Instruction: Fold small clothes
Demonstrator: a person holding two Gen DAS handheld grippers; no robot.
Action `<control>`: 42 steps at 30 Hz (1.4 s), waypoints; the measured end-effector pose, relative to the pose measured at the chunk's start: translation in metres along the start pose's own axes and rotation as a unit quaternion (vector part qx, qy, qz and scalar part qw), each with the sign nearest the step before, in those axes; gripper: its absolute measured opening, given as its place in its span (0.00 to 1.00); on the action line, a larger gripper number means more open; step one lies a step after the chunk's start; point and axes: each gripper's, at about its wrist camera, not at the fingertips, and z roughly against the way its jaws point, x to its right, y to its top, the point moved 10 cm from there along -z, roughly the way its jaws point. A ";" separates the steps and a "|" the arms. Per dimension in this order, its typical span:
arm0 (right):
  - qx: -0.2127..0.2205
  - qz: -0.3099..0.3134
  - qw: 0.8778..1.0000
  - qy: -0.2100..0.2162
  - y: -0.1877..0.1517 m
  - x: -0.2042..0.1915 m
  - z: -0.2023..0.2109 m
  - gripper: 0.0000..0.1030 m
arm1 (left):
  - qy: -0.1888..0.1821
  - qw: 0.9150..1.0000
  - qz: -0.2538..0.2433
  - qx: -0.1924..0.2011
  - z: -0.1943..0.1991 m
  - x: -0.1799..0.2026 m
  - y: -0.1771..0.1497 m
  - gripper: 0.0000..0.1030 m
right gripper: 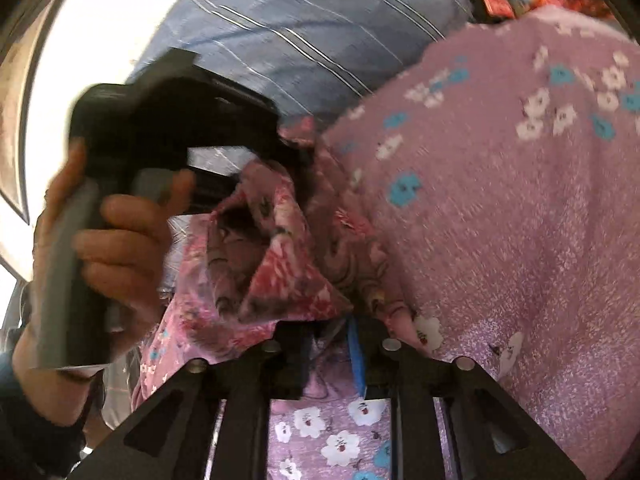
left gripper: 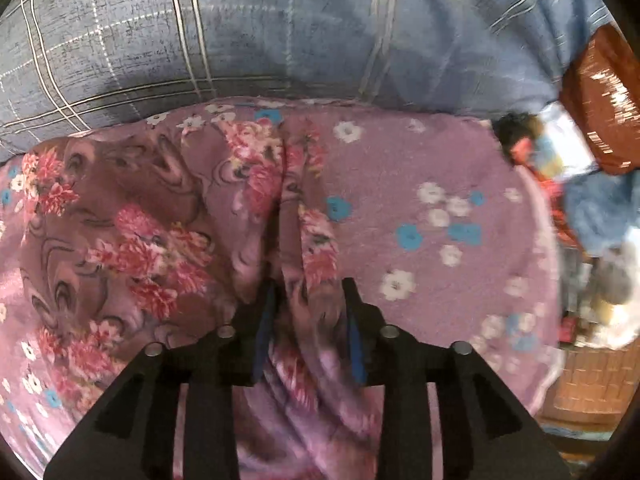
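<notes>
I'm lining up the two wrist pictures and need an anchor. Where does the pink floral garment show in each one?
Left wrist view: the pink floral garment fills the middle and lower picture, a bunched ridge of it running down between the left gripper fingers.
Right wrist view: it fills the centre and right, with a folded flap hanging at centre.
Shared landmark: the blue checked bedding lies beyond the garment's far edge in both.
</notes>
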 end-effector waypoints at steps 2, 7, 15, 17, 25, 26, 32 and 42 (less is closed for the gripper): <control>0.002 -0.001 1.000 -0.004 0.002 0.000 0.002 0.22 | -0.018 1.000 0.000 0.016 0.027 -0.005 0.003 0.31; 0.074 0.014 0.996 -0.037 0.020 -0.002 0.042 0.46 | -0.029 0.994 0.046 0.098 0.097 -0.069 0.005 0.60; 0.111 0.065 0.992 -0.005 0.091 -0.036 0.047 0.80 | -0.081 0.984 0.144 0.065 0.069 -0.161 -0.032 0.60; 0.034 0.100 0.994 0.009 0.099 -0.053 0.006 0.79 | -0.111 0.979 0.161 0.057 0.059 -0.164 -0.037 0.60; -0.115 0.201 0.972 -0.043 0.110 -0.076 -0.097 0.07 | -0.128 0.975 0.165 0.072 0.043 -0.167 -0.023 0.60; -0.084 0.210 0.974 -0.020 0.119 -0.086 -0.086 0.07 | -0.117 0.976 0.166 0.078 0.041 -0.171 -0.020 0.59; -0.089 0.112 0.987 -0.069 0.123 -0.010 -0.103 0.05 | -0.085 0.980 0.168 0.065 0.012 -0.178 -0.020 0.53; -0.077 0.118 0.990 -0.010 0.101 -0.029 -0.049 0.56 | -0.015 0.985 0.112 0.132 0.057 -0.160 -0.044 0.53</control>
